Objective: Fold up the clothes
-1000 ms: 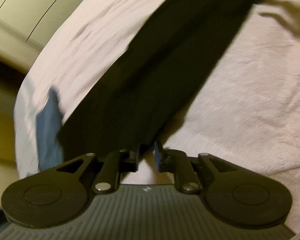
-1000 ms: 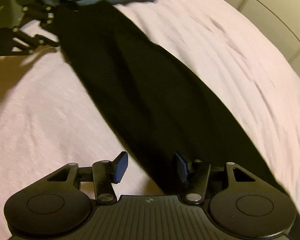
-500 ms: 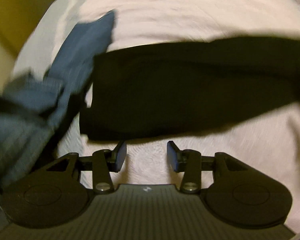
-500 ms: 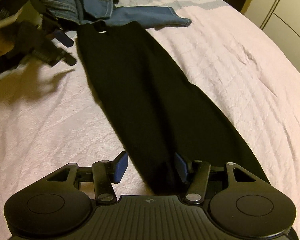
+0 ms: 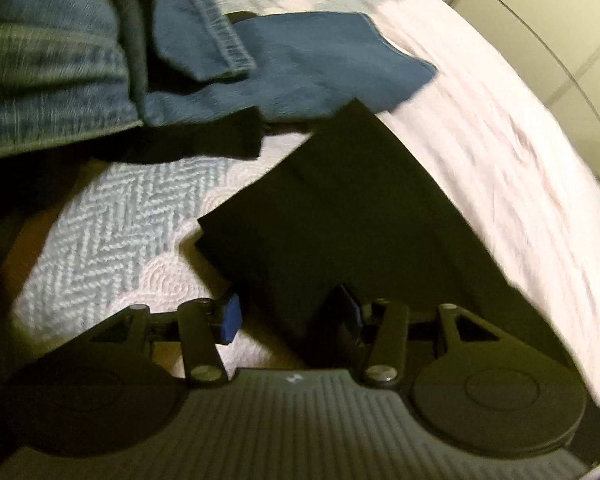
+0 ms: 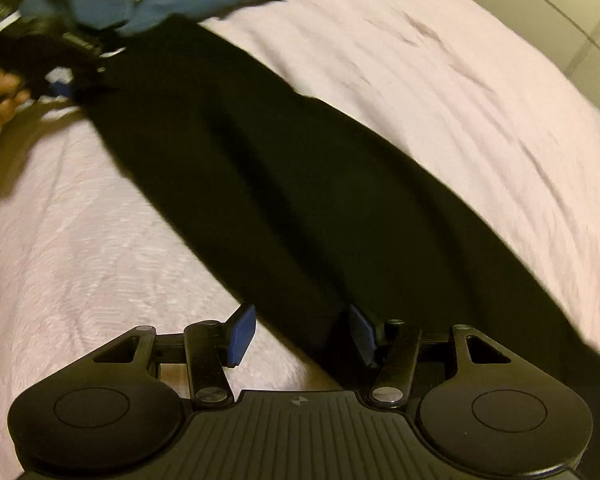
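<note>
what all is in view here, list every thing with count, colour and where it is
long black folded garment: 1, black, stretched along the bed from one gripper to the other
blue denim jeans: 1, blue, heaped at the garment's far end
quilted bedspread: 1, pale pink-white, under all the clothes
cabinet fronts: cream, beyond the bed's edge
left gripper: 1, black with blue pads, jaws opening, garment end between them
right gripper: 1, same make, open over the other end
person's hand: 1, on the left gripper
</note>
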### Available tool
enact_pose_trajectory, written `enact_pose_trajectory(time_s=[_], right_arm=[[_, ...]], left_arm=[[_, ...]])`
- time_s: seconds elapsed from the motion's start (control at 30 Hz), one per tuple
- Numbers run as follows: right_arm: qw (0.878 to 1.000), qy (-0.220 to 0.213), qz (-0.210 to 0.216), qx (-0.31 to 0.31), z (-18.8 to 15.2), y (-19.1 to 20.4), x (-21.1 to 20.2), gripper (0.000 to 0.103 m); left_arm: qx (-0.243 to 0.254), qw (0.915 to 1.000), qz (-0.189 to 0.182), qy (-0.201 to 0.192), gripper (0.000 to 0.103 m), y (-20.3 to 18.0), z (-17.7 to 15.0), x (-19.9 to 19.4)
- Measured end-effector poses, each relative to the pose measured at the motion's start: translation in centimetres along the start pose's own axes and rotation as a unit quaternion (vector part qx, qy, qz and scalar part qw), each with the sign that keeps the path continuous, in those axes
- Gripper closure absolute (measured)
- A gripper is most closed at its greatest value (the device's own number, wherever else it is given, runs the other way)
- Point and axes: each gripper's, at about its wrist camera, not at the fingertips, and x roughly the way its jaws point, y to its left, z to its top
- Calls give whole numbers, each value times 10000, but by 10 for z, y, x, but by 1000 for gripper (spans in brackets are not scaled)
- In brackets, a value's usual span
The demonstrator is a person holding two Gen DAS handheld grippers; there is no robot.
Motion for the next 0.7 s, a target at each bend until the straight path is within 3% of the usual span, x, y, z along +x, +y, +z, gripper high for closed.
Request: enact_pose_trajectory(time_s=[0.13, 0.27, 0.37, 0.4, 0.47, 0.53, 0.6, 0.7], right_arm=[[9999, -14, -33, 137, -4, -5, -4, 47], [9996, -42, -19, 287, -8, -9, -7, 47], [9996, -24, -12, 277, -8, -10, -6, 47], [9996, -23, -8, 270, -8, -10, -6, 47], [9996, -19, 1, 269, -7, -10, -6, 47], [9996, -4, 10, 279, -7, -11, -5, 46], [9996, 13, 7, 274, -7, -11, -6, 46], [9996, 35, -6, 266, -6, -12, -6, 46]], left_arm=[[-321, 9993, -164, -23, 62, 4, 4, 5], [-303, 9989, -340, -50, 85, 0, 6, 3], [644, 9978, -53, -161, 92, -22, 2, 4], [1264, 9916, 118, -250, 95, -37, -3, 2], [2504, 9662, 402, -465, 96, -68, -15, -1], [3085, 9487, 400, -566, 97, -88, -25, -1], [3187, 9449, 435, -604, 97, -95, -28, -1], [2854, 9561, 402, -531, 97, -89, -22, 0]])
